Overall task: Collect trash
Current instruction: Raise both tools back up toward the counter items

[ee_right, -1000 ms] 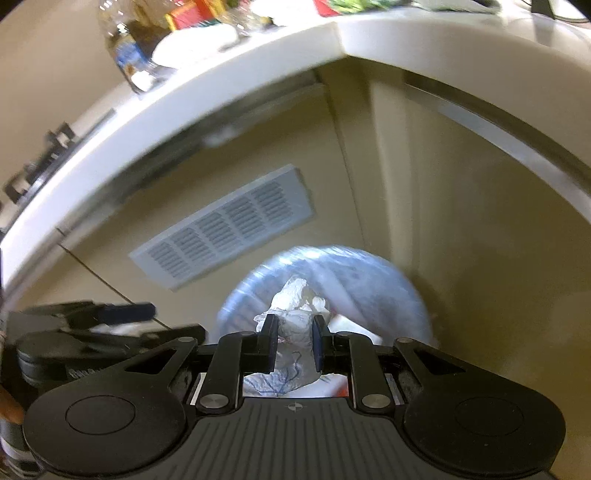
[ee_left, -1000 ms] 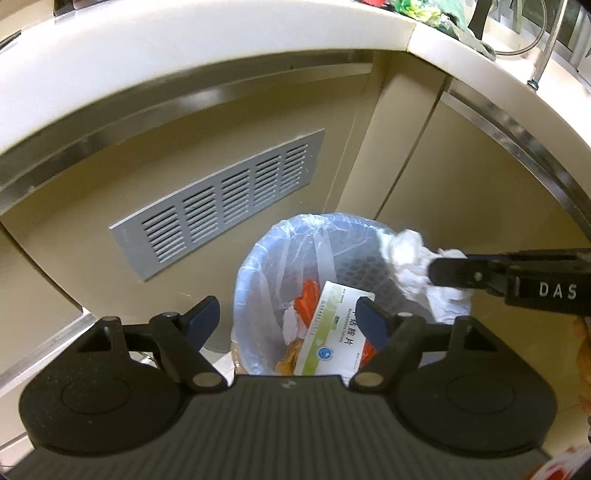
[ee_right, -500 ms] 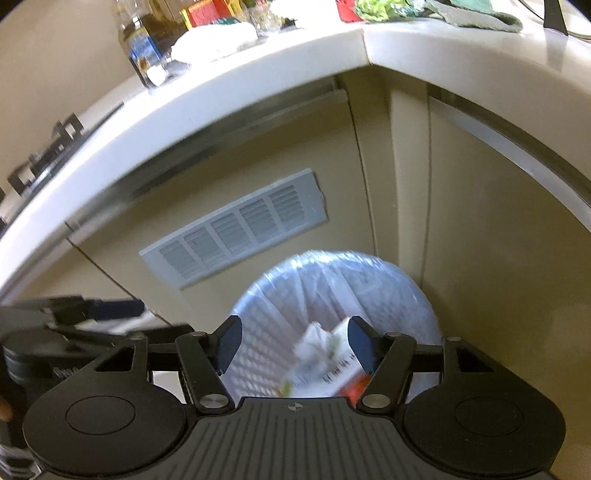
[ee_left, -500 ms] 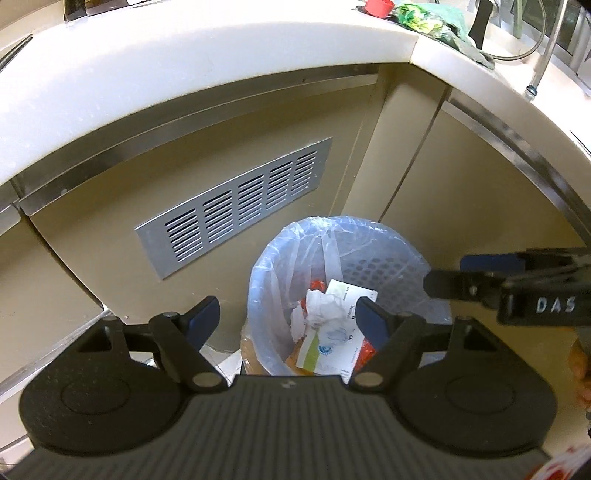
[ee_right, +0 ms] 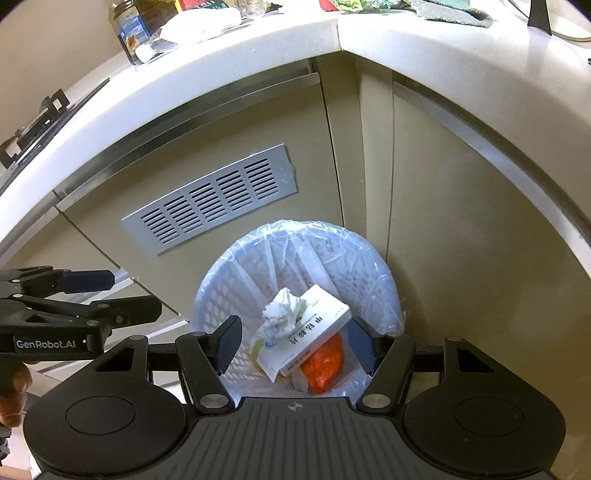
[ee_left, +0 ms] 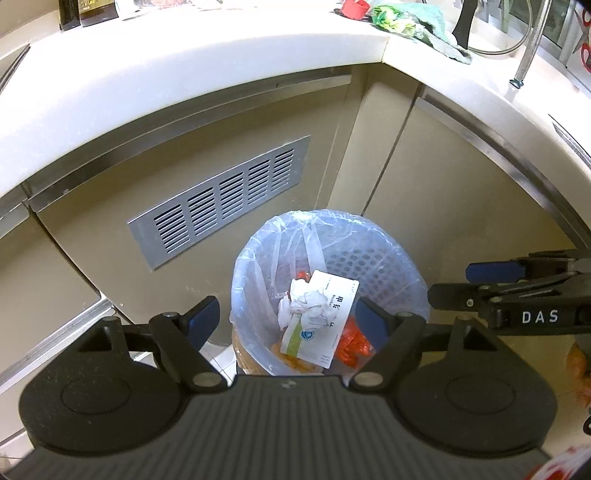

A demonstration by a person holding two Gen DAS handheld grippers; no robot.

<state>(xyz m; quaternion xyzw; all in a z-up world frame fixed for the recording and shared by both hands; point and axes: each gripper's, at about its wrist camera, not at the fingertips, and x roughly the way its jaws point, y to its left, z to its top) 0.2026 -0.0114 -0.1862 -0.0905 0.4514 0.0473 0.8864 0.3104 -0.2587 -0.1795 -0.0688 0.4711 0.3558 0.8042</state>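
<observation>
A white mesh waste basket (ee_left: 369, 236) with a clear liner stands on the floor in the cabinet corner. Inside lie a crumpled white tissue (ee_left: 306, 301), a white medicine box (ee_left: 325, 328) and orange wrappers (ee_left: 351, 339). My left gripper (ee_left: 288, 314) hangs open above the basket's near rim, nothing between its fingers. My right gripper (ee_right: 295, 336) is also open and empty over the basket (ee_right: 332, 229), with the tissue (ee_right: 282, 314) lying on the box (ee_right: 314, 332) below it. Each gripper shows at the side of the other's view: right gripper (ee_left: 469, 282), left gripper (ee_right: 122, 295).
A grey vent grille (ee_left: 221, 199) sits in the cabinet front behind the basket. The white countertop (ee_left: 184, 74) juts out overhead, with a green cloth (ee_left: 417, 22), a red item (ee_left: 354, 9) and a jar (ee_right: 129, 29) on it. Cabinet doors close in on both sides.
My right gripper opened and let go of the crumpled tissue, which dropped into the basket onto the box. Both grippers drew back and up a little.
</observation>
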